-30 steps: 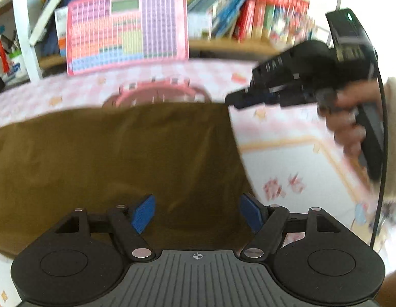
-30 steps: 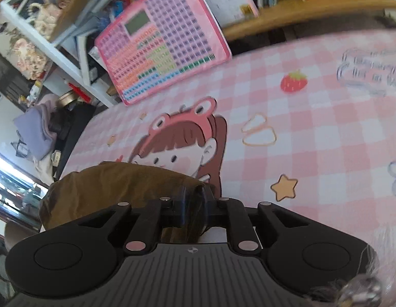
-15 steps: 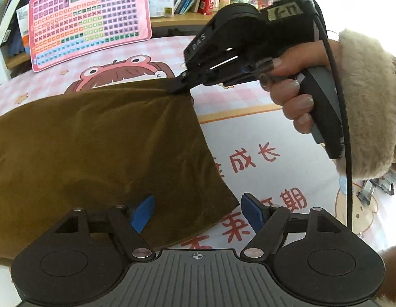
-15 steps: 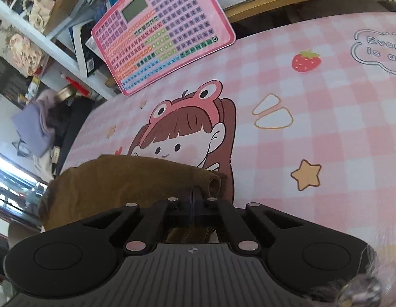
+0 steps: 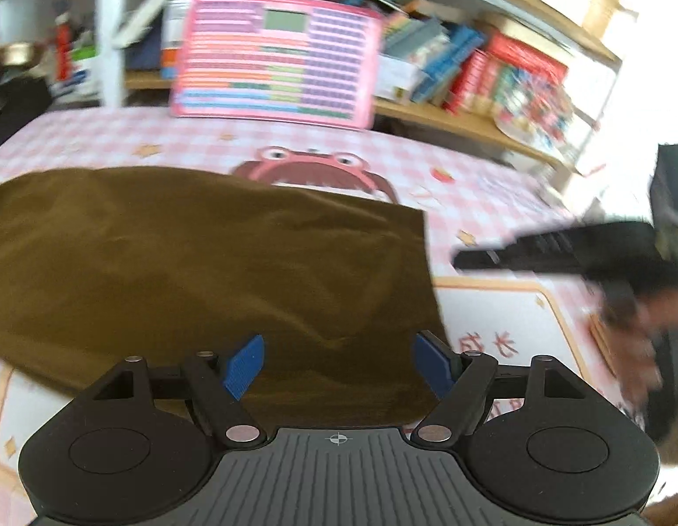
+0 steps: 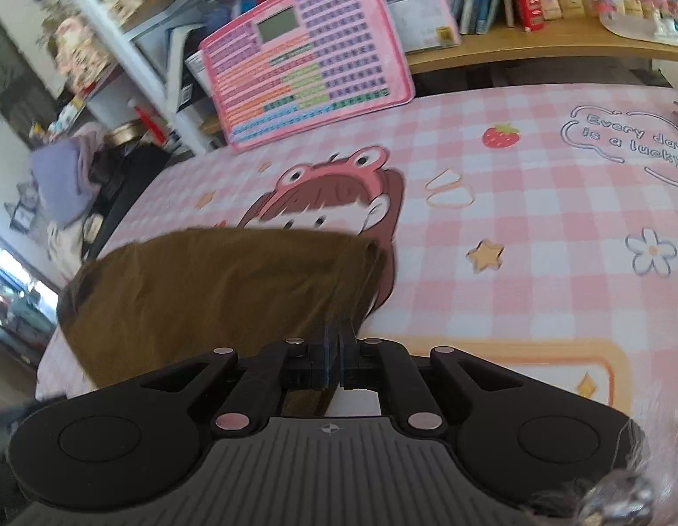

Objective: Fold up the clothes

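One brown garment [image 5: 198, 258] lies spread on the pink checked tablecloth [image 6: 536, 228]; it is judged soft, light and limp, best taken at a corner or hem. The left gripper [image 5: 339, 361] is held wide above its near edge, gripping nothing. The right gripper [image 6: 339, 342] is closed, with no cloth seen pinched.

A table under a pink-and-white checked cartoon-print cloth [image 6: 492, 201] carries everything. A folded olive-brown fabric garment [image 5: 198, 263] lies flat on it. At the far edge a pink rectangular chart board [image 6: 308, 74] stands tilted.
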The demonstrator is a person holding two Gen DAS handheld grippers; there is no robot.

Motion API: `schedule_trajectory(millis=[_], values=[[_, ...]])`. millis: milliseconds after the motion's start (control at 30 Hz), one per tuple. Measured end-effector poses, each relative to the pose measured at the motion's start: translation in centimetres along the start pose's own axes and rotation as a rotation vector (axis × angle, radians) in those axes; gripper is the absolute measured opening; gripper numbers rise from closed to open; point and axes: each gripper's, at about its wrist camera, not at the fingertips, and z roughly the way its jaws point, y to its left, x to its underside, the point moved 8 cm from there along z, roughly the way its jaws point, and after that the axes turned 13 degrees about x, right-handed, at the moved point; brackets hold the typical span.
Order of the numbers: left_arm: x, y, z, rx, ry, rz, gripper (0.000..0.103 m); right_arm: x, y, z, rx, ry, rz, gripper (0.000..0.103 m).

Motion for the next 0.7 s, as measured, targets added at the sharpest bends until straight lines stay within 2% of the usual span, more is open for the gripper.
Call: schedule_trajectory(millis=[300, 400, 700], values=[[0.5, 3.5, -3.1, -0.04, -0.056, -0.117, 0.077, 3.5, 4.5, -1.7, 0.02, -0.005, -0.165, 0.006], [0.6, 4.4, -3.3, -0.03, -0.057, -0.138, 0.077, 3.7, 4.8, -1.8, 0.039, -0.008, -0.154, 0.006], [0.1, 6.8, -3.4, 0.069, -0.02, -0.084, 0.077, 4.4, 5.9, -2.2, 0.142, -0.025, -0.086, 0.006]])
